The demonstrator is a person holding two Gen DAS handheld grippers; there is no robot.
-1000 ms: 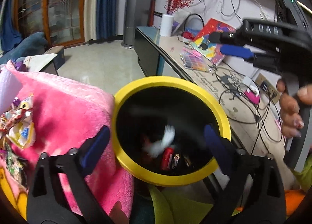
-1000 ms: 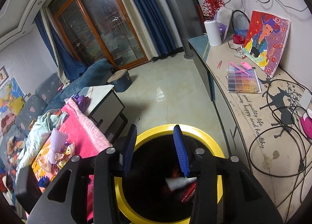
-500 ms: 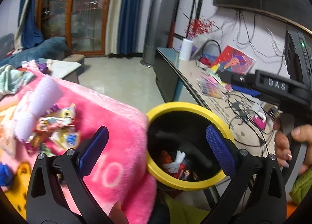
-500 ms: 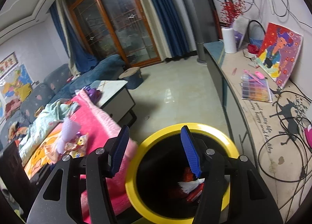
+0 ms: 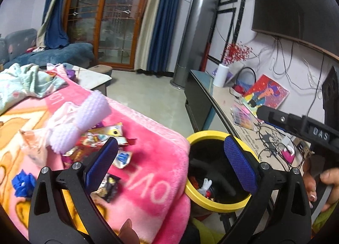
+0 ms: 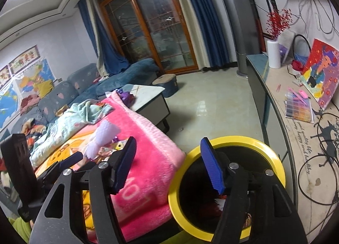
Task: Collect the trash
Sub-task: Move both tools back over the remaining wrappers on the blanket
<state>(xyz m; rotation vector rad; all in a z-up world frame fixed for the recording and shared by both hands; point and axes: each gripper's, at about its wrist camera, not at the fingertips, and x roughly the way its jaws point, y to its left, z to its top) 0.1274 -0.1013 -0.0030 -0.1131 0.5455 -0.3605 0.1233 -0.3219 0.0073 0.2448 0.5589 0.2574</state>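
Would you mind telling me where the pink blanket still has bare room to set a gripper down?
The pink blanket is bare along its edge beside the yellow-rimmed bin, between the bin and the wrapper pile. It is crowded further left, where the wrappers, a white foam net and a blue scrap lie together.

We see the bin (image 5: 220, 204) just right of the blanket (image 5: 148, 171), its rim touching the blanket's edge, with scraps (image 5: 206, 186) lying inside it. On the blanket, left of the bin, a heap of wrappers (image 5: 110, 138) sits under a foam net (image 5: 84, 116). Right of the bin runs the long surface (image 6: 281, 129), carrying a bead box (image 6: 298, 107), with a painting (image 6: 320, 74) behind it
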